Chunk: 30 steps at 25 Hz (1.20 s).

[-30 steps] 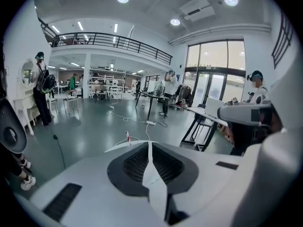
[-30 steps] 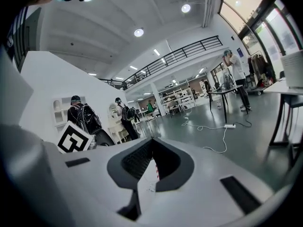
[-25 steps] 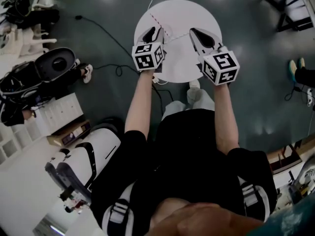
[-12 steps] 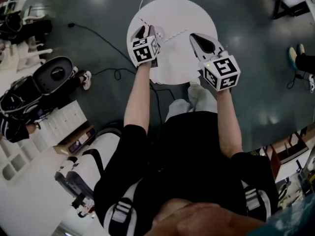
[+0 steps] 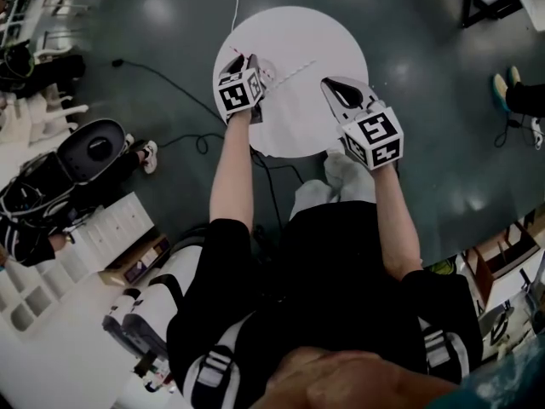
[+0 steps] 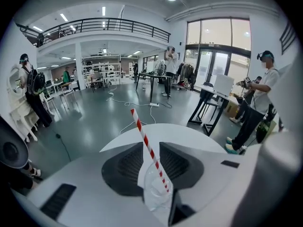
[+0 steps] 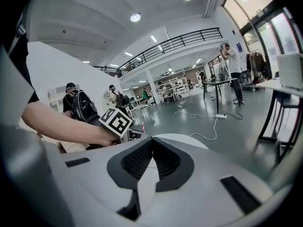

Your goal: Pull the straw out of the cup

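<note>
A clear plastic cup (image 6: 156, 188) with a red-and-white striped straw (image 6: 147, 148) sits deep between the jaws of my left gripper (image 6: 151, 143). The jaws stand wide on either side of the cup, and I cannot make out the pads pressing on it. The straw leans up and to the left, out past the jaw tips. From above, my left gripper (image 5: 249, 61) is over the left part of the round white table (image 5: 324, 32). My right gripper (image 5: 328, 82) hovers over the table's right part, shut and empty, its tips (image 7: 151, 137) meeting. The straw's tip (image 7: 143, 126) shows beside the left gripper's marker cube (image 7: 117, 121).
A pale dotted line (image 5: 294, 69) crosses the table top. Cables (image 5: 183, 79) trail over the dark floor around the table. White shelving (image 5: 94, 220) and black gear (image 5: 89, 147) stand to the left. Other people (image 6: 258, 103) and desks (image 6: 213, 96) stand farther off in the hall.
Both grippers have sunk toward the table top, the left one more. The left gripper has reached farther over the table's left part. The right jaws stay shut.
</note>
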Motion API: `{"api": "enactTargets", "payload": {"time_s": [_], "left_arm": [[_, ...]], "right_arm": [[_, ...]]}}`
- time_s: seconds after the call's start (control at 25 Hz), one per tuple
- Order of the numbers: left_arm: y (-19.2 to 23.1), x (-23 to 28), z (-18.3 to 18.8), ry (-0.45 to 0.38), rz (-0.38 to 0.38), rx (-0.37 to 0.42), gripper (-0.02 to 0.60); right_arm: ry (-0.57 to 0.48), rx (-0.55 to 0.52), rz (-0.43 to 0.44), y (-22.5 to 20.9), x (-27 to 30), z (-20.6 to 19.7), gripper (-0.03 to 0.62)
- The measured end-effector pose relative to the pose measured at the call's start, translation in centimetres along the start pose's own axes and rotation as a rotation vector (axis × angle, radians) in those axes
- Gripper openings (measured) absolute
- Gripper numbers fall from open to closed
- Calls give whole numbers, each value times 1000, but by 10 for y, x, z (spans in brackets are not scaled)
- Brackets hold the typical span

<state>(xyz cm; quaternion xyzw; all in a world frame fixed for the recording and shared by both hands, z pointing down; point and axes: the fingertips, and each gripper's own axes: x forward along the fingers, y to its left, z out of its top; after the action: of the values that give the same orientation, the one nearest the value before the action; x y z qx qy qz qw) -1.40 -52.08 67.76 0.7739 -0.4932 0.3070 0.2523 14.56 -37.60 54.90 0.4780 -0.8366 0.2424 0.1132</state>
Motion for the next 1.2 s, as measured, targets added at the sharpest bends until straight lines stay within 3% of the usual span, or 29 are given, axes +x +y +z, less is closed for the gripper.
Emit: {"api": "enactTargets", "payload": {"time_s": [0.08,0.2,0.52,0.76,1.2], "left_arm": [[0,0,-2,10,6,4,60],[-3,-8,2,-10,-3,-3,32],[-11,-57,22,-129,-53,-7,28],[-35,-100,29,-225,-74,60,28],[-43,-217,42,-454,-52,-11,28]], "right_arm": [[3,3,7,0,-2,-3,15],[-1,1,8,3,-7,1,15],[-18,-18,24,20,-15,8,15],[-59,-30,53,37,-15,17,15],[-115,-102,135,95,-25,38,15]]}}
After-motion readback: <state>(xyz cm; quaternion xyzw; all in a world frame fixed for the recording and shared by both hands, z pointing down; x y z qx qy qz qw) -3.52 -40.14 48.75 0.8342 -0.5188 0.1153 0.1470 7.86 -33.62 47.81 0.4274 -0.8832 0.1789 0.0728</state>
